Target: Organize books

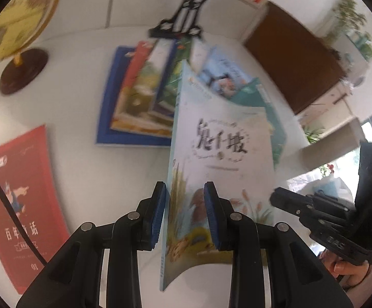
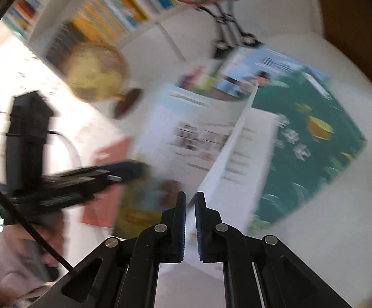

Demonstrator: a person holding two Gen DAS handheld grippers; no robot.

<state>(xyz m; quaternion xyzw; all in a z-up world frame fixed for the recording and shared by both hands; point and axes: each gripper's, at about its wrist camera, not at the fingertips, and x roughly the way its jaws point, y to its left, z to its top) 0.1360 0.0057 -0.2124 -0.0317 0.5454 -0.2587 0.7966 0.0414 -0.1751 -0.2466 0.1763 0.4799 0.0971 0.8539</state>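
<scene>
A pale blue picture book (image 1: 219,154) with black Chinese title stands on edge above the white table. My left gripper (image 1: 186,190) has its fingers either side of the book's spine edge, with a gap on the right side. My right gripper (image 2: 190,200) is shut on the book's white page edge (image 2: 227,159); it also shows in the left wrist view (image 1: 283,197). A loose pile of books (image 1: 144,97) lies behind. A red book (image 1: 24,200) lies flat at the left. A green book (image 2: 309,148) lies at the right.
A yellow globe (image 1: 19,12) on a dark round base stands at the back left. A black ornate stand (image 1: 183,18) holds a second globe at the back. A brown board (image 1: 293,59) and plants are at the right. Bookshelves (image 2: 103,12) line the wall.
</scene>
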